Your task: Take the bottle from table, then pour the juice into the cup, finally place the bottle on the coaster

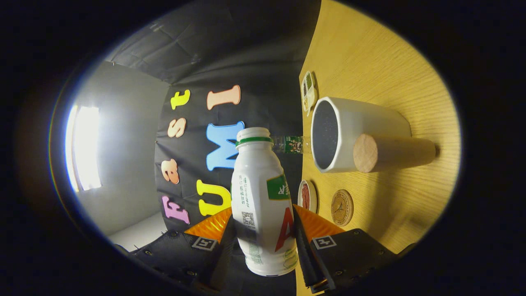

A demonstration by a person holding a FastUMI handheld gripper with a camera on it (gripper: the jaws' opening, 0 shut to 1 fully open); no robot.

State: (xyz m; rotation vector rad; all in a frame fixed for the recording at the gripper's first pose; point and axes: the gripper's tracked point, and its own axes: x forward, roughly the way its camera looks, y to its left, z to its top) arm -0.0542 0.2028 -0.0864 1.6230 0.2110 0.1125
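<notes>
I have the bottle (263, 205) clamped in my tongs (264, 230), one finger pressing each side of its lower body, so it sits squarely between them with the neck and white cap pointing away from me. The view is rolled over, which tells me the bottle is tipped well off upright. Its cap looks to be on, so I would judge no juice can leave yet.

It is a smooth plastic bottle with a glossy printed sleeve: light, stiff enough to take a firm squeeze, but slick, so I think the straight lower body where I hold it is the right place, not the tapering shoulder.

Taking the white cup (349, 135) as my landmark: the bottle's cap lies near the cup's open mouth, just short of its rim and not over it. A cork-coloured cylinder (390, 153) stands just beside the cup. The round coaster (342, 207) lies on the tabletop (370, 61) near the cup, on the same side as my tongs.
</notes>
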